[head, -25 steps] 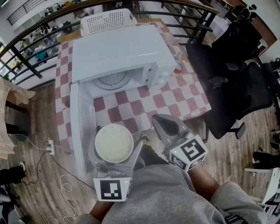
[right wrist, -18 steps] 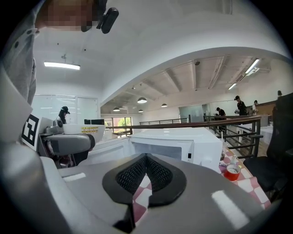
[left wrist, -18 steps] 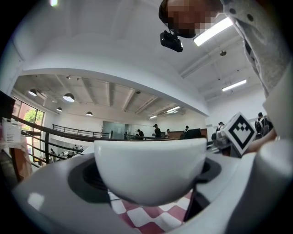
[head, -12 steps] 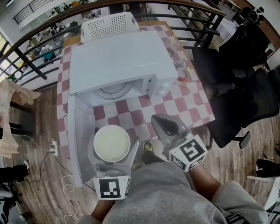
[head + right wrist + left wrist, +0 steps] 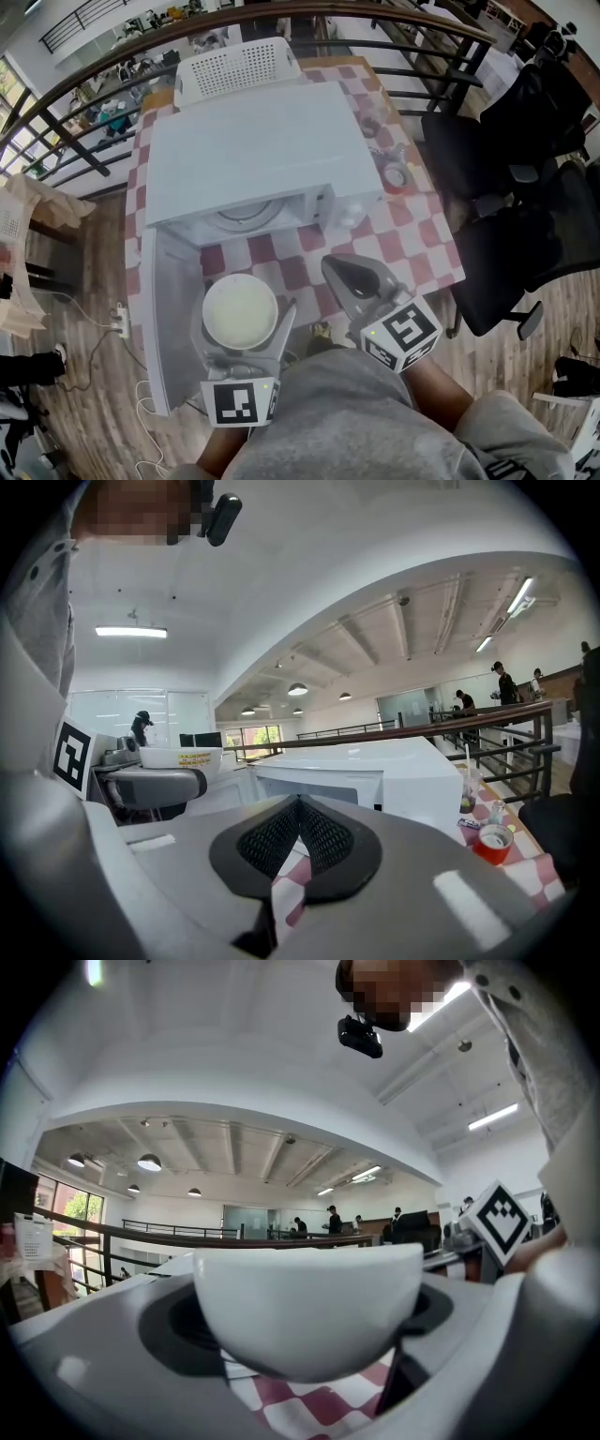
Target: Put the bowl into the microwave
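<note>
Bowl, white, is clamped between the fingers of the left gripper, above the open door of the microwave, just before its cavity. Fingers of the right gripper are pressed together on nothing, over the checkered worktop.

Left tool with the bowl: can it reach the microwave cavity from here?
Probably yes. The left tool holds the bowl just in front of the microwave, whose door is swung wide open to the left; the cavity looks unobstructed, with nothing in between.
</note>
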Motion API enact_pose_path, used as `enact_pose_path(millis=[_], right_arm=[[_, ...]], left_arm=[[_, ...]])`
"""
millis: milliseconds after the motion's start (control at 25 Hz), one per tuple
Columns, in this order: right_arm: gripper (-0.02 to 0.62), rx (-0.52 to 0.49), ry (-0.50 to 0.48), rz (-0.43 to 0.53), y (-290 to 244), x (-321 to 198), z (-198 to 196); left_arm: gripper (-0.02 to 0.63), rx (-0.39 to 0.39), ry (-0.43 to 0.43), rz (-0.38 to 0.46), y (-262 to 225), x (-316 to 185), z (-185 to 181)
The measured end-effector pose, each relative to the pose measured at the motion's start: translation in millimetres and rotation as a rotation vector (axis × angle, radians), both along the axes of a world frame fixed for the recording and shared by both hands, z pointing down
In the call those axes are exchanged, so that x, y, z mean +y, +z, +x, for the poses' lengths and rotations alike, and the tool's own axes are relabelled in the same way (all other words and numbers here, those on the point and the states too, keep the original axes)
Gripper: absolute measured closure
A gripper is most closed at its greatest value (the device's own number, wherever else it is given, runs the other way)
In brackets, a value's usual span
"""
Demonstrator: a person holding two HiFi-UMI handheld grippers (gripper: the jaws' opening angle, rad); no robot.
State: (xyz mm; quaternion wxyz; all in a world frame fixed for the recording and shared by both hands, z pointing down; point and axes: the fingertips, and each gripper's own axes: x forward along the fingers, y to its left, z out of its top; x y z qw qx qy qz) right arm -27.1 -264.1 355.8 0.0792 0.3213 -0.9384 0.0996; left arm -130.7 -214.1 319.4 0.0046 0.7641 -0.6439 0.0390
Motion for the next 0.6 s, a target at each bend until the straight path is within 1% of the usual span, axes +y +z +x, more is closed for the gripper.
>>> enact_pose_path(millis=[280,600], right_arm=[[0.597,-0.014,-0.041,-0.002,4,-21,6],[0.597,-0.033,-0.112,-0.011,6,-33,-5]], left_arm=[[0.094,-0.003,-0.049,-0.003,4,-18,5],[0.094,-0.008,-0.123,-0.029,16,-31,-4]])
